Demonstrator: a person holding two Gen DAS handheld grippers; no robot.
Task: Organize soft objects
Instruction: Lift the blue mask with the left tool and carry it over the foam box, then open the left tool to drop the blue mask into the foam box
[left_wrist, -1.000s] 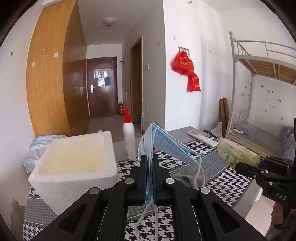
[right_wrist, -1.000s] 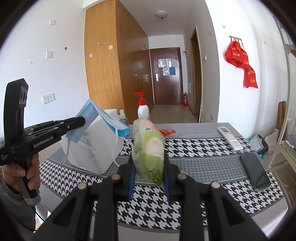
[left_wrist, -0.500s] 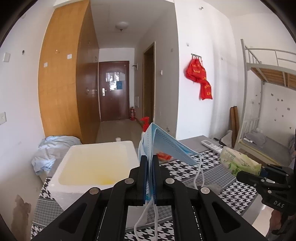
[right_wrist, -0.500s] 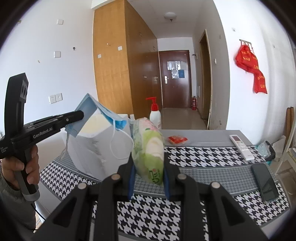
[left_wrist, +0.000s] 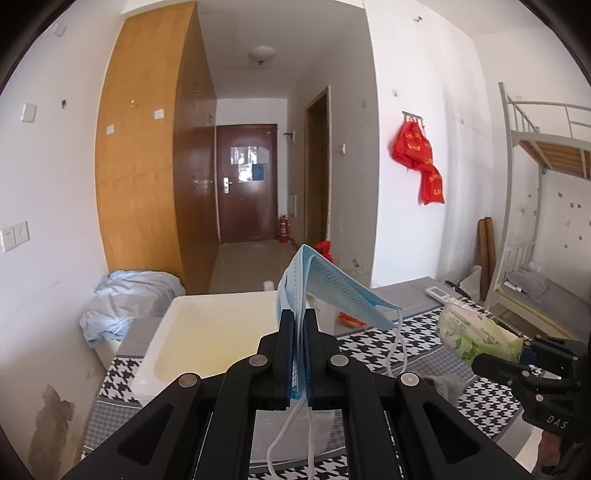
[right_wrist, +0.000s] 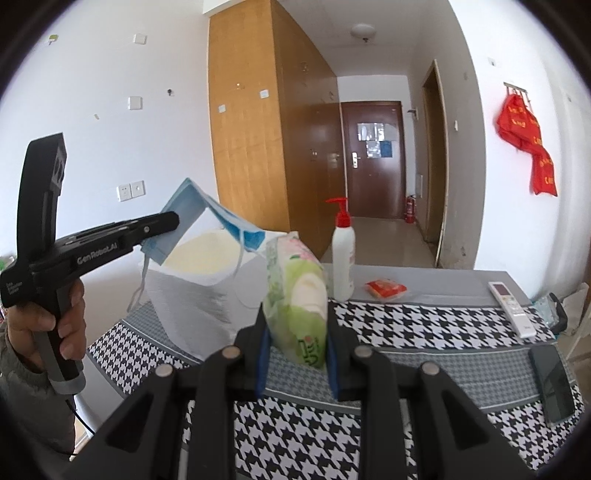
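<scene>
Left wrist view: left gripper (left_wrist: 298, 354) clamped on a blue face mask (left_wrist: 332, 291), ear loops dangling below the jaws, now low centre of frame with the white foam box (left_wrist: 207, 332) directly ahead — a second ago off to the lower left. Pump bottle, earlier in plain sight, now hidden behind the mask. Likely reading: both items carried toward the box, drop-in not yet done. Right wrist view: right gripper (right_wrist: 295, 354) squeezing a green tissue pack (right_wrist: 299, 295) — upright, soft wrapper pinched and creased at the waist — above the houndstooth table (right_wrist: 424, 325), box left of centre. Mask folded, limp, pleats fanned open.
</scene>
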